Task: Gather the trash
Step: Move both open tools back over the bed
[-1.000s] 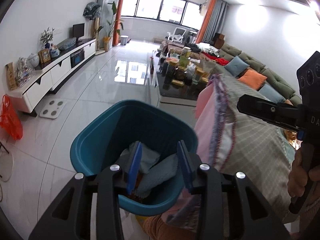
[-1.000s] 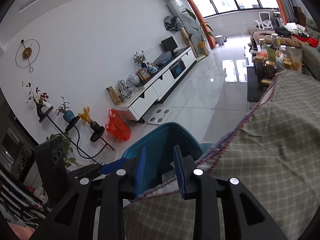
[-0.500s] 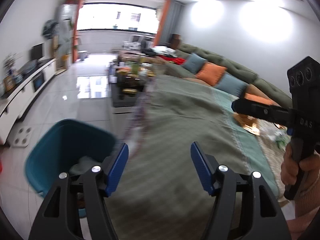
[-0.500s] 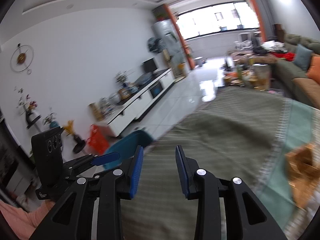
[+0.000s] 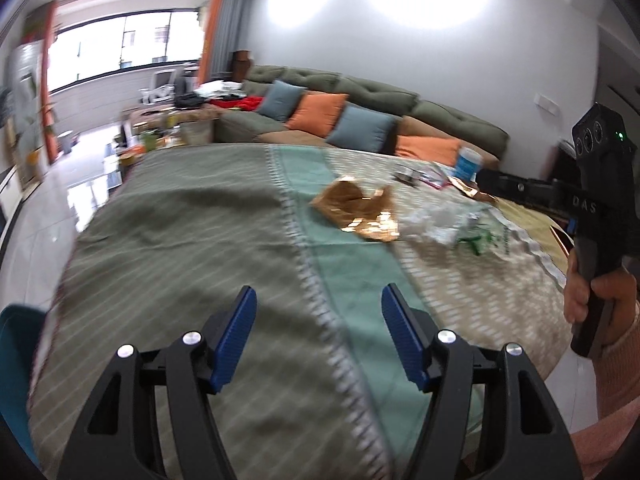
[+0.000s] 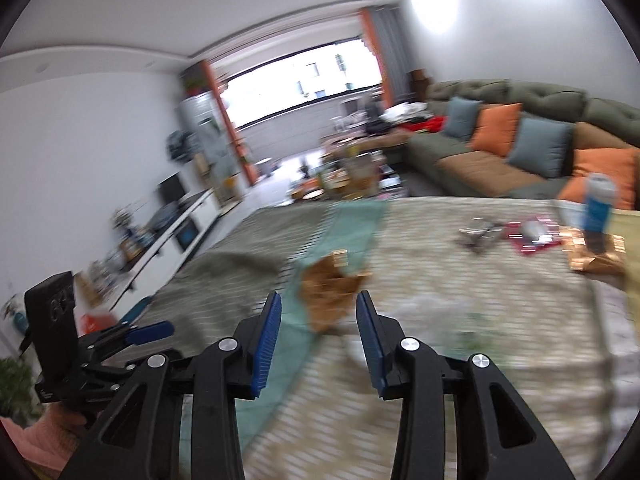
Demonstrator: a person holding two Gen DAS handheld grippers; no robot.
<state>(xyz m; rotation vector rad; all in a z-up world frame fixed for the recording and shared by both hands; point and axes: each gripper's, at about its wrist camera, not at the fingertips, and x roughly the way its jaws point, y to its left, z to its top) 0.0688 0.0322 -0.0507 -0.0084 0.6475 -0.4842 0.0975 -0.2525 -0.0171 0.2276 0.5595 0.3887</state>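
Glossy gold foil wrapper lies on matt woven tablecloth.

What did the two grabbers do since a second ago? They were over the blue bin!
Both swung away from the teal bin and now face the tablecloth. The left gripper opened wide; the right gripper also opened and now points at the golden wrapper. Neither holds anything. The remaining trash, the golden wrapper and crumpled white plastic, lies on the table untouched.

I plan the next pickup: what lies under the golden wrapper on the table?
The golden wrapper lies on the striped tablecloth, over its teal band. Whatever is beneath the crumpled wrapper is hidden.
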